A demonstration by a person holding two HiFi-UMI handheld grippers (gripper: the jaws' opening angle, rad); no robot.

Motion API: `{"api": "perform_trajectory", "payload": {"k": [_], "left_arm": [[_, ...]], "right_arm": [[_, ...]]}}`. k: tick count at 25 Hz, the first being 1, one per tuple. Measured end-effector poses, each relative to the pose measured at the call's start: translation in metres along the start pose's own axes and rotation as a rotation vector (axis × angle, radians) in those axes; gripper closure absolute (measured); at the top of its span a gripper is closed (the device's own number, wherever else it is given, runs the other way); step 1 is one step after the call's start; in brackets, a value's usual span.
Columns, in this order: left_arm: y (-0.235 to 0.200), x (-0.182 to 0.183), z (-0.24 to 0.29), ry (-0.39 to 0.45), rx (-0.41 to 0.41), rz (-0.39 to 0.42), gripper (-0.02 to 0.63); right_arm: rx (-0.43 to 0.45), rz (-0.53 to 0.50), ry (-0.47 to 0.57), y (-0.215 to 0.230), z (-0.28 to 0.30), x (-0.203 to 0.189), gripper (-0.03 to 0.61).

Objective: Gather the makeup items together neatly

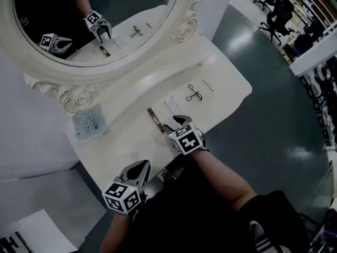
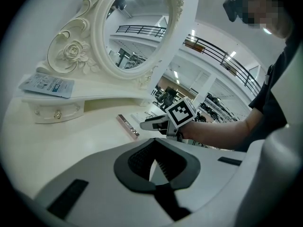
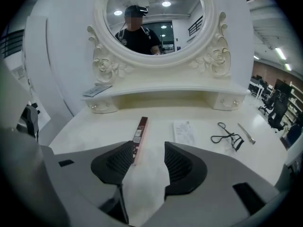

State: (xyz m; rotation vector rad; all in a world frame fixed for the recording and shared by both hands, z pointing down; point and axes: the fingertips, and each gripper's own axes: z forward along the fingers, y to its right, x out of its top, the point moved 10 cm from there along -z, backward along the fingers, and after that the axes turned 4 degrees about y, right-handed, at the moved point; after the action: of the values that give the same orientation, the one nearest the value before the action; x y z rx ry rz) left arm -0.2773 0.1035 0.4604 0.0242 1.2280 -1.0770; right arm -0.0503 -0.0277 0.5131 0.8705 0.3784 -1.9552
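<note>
On the white vanity table (image 1: 126, 141) lie a slim brown box (image 1: 155, 120), a white packet (image 1: 172, 105), a black eyelash curler (image 1: 194, 93) and a thin silver tool (image 1: 208, 85). My right gripper (image 1: 175, 124) hovers just right of the box with its jaws open. In the right gripper view (image 3: 149, 148) the near end of the box (image 3: 140, 131) runs beside the left pad, and neither pad presses on it. My left gripper (image 1: 141, 167) hangs near the table's front edge, its tips (image 2: 154, 143) together with nothing between them.
A blue-and-white sachet (image 1: 88, 121) lies on the raised shelf under the oval mirror (image 1: 79, 15). The table's right edge (image 1: 239, 96) drops to a dark floor. Office chairs (image 1: 274, 15) stand far back on the right. A white sheet (image 1: 37, 231) lies on the floor at lower left.
</note>
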Motion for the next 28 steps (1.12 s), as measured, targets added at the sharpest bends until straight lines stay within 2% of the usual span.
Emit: {"api": "perform_trajectory", "payload": {"k": [5, 8, 10, 13, 28], "left_arm": [[-0.001, -0.007, -0.009, 0.005, 0.015, -0.007, 0.606], [-0.003, -0.010, -0.016, 0.010, 0.032, -0.017, 0.606], [-0.006, -0.012, -0.021, 0.014, 0.045, -0.023, 0.606], [-0.010, -0.015, -0.026, 0.019, 0.056, -0.032, 0.606], [-0.005, -0.017, -0.025, 0.011, 0.036, -0.019, 0.606]], "right_arm": [[0.056, -0.003, -0.046, -0.030, 0.023, -0.012, 0.380], [0.050, -0.026, -0.086, -0.038, 0.028, -0.012, 0.405], [0.034, -0.040, -0.097, -0.039, 0.029, -0.013, 0.459], [0.024, -0.052, -0.101, -0.040, 0.029, -0.015, 0.472], [-0.043, -0.012, -0.098, -0.046, 0.026, -0.017, 0.479]]}}
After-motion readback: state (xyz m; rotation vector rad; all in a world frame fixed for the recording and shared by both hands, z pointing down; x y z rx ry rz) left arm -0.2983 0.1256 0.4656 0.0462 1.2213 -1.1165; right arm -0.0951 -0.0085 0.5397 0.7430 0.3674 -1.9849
